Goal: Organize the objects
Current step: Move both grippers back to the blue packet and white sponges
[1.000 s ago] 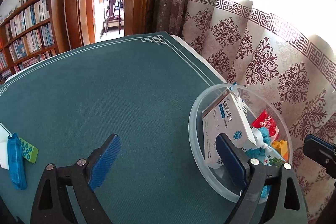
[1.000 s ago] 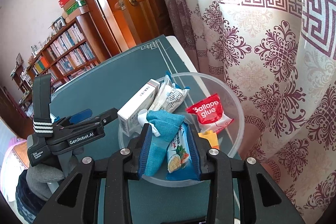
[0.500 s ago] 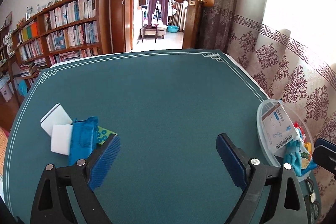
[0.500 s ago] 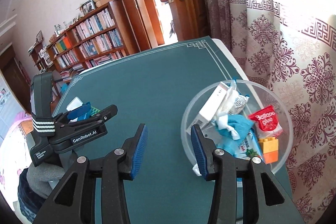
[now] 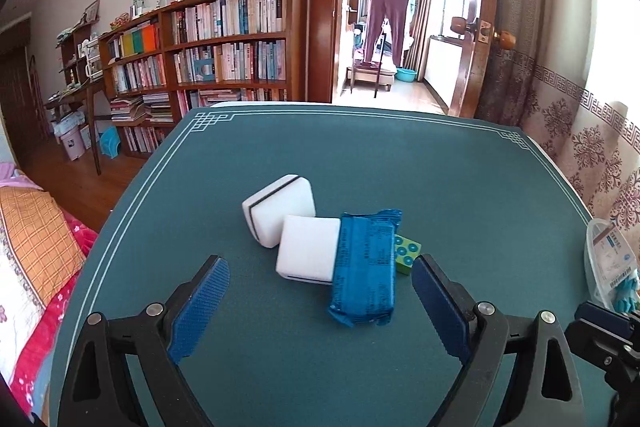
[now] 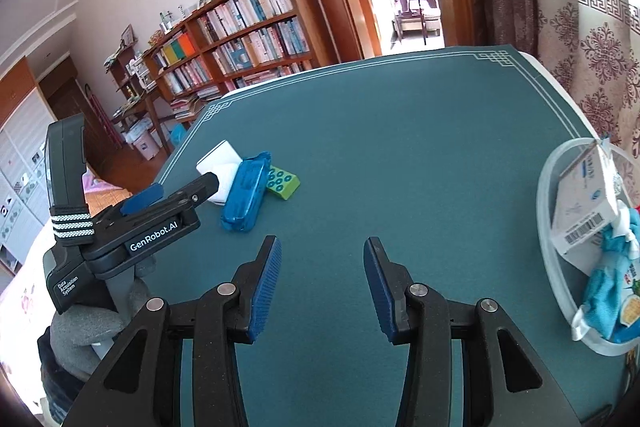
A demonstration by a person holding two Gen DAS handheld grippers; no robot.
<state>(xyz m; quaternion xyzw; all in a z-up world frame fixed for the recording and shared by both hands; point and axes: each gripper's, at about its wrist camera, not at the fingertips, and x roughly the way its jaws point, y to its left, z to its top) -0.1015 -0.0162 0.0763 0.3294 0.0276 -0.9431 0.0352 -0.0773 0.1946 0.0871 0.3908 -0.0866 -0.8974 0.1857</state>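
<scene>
With both the left gripper (image 5: 320,301) and right gripper (image 6: 320,285) spread wide and empty, closing on the blue foil-wrapped packet (image 5: 366,267) risks dragging the touching white foam sponge block (image 5: 308,253) and green studded toy brick (image 5: 406,259).

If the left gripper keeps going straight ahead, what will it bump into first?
Probably the blue packet, lying just ahead of the open left gripper, with the white sponge right beside it. Depth is hard to judge.

On the table (image 5: 400,155), 2 sponges (image 5: 308,249) lie touching, a wrapped packet (image 5: 366,267) against their right, a studded brick (image 5: 406,259) just beyond it; the bowl (image 6: 548,227) sits far right, holding a box (image 6: 580,211)
</scene>
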